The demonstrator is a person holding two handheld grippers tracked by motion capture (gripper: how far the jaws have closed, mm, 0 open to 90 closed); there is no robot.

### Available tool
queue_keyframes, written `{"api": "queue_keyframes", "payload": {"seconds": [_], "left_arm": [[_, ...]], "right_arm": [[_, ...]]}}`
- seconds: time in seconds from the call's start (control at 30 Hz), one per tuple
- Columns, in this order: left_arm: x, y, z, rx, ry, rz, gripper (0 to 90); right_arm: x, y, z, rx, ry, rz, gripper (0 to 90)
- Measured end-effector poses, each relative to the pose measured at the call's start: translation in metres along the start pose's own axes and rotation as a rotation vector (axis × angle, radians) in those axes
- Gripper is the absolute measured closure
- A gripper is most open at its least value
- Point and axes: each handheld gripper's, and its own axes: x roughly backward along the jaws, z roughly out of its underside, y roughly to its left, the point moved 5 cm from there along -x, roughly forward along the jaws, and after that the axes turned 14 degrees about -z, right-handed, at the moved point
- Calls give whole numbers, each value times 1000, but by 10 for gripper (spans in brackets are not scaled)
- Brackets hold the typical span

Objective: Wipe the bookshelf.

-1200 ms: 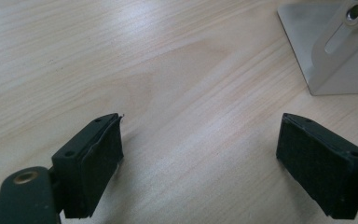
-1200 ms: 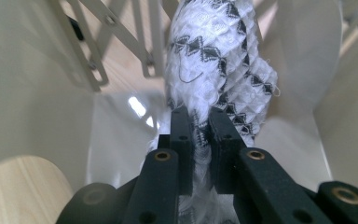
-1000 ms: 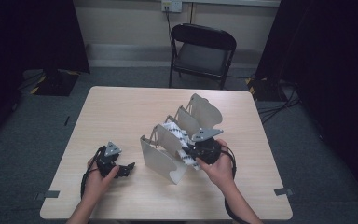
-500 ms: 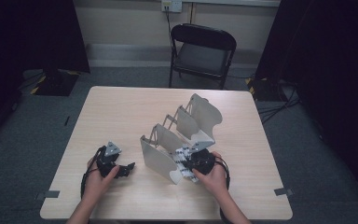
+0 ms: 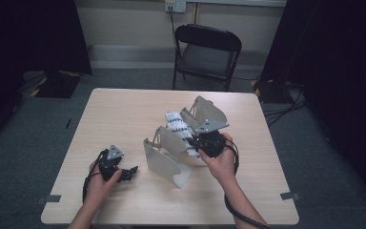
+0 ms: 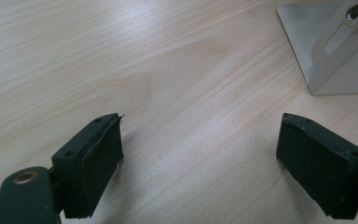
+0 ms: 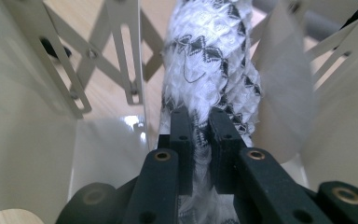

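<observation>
A black folding chair (image 5: 208, 50) stands behind the wooden table (image 5: 124, 109). On it sits an expanding metal file rack (image 5: 164, 162), its dividers hemming in a white-and-black patterned cloth (image 7: 209, 60) that the right gripper (image 7: 200, 123) pinches tight. The left gripper (image 6: 200, 154) rests wide apart just beside the rack.

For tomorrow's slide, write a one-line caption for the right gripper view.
Right hand-held gripper shut on a white knitted cloth with black diamond pattern between the beige metal dividers of an expanding file rack.
</observation>
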Motion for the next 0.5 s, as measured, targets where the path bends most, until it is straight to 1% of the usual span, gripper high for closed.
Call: {"api": "queue_keyframes", "payload": {"seconds": [0.1,0.17,0.2,0.27,0.43,0.5], "left_arm": [[0,0,0,-1,-1,0,139],[0,0,0,-1,-1,0,139],[0,0,0,-1,-1,0,139],[0,0,0,-1,-1,0,139],[0,0,0,-1,-1,0,139],[0,0,0,-1,-1,-1,139]], "right_arm": [[-15,-1,13,-20,37,-8,823],[-22,-1,21,-34,45,-17,824],[-26,-1,26,-43,64,-16,823],[-32,-2,34,-57,80,-27,823],[-43,-1,51,-69,114,-38,822],[-48,-1,60,-73,136,-42,821]]}}
